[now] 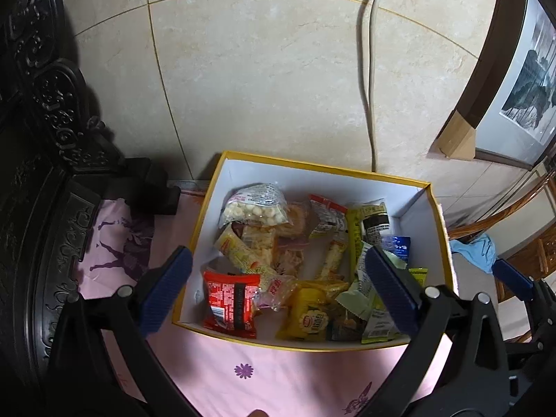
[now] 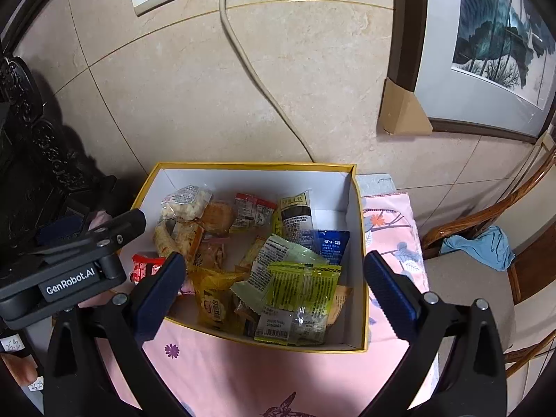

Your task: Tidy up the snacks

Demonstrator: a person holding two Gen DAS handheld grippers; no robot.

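At far left stands a dark carved cabinet (image 1: 41, 139), its base against the pink cloth (image 1: 278, 375) that covers the table. The left gripper (image 1: 278, 288) hangs above the near-left part of the yellow-rimmed box (image 1: 323, 166); its blue-padded fingers (image 1: 166, 288) are spread wide and grip nothing. The box sits on the cloth against the tiled wall (image 1: 260, 69). Inside it lies a loose pile of snack packets: a red packet (image 1: 231, 300) at the near-left corner, a clear bag of pale puffs (image 1: 255, 208) toward the back left, a yellow packet (image 1: 309, 316) at the near edge, and a blue packet (image 2: 330, 246) toward the right wall. The right gripper (image 2: 274, 293) hovers over the near half of the box, fingers (image 2: 391, 290) likewise spread and empty. A green packet (image 2: 302, 292) lies on top between them. Farther right, a framed painting (image 2: 497, 41) leans against the wall, with a blue rag (image 2: 479, 246) on a wooden chair (image 2: 486, 212).
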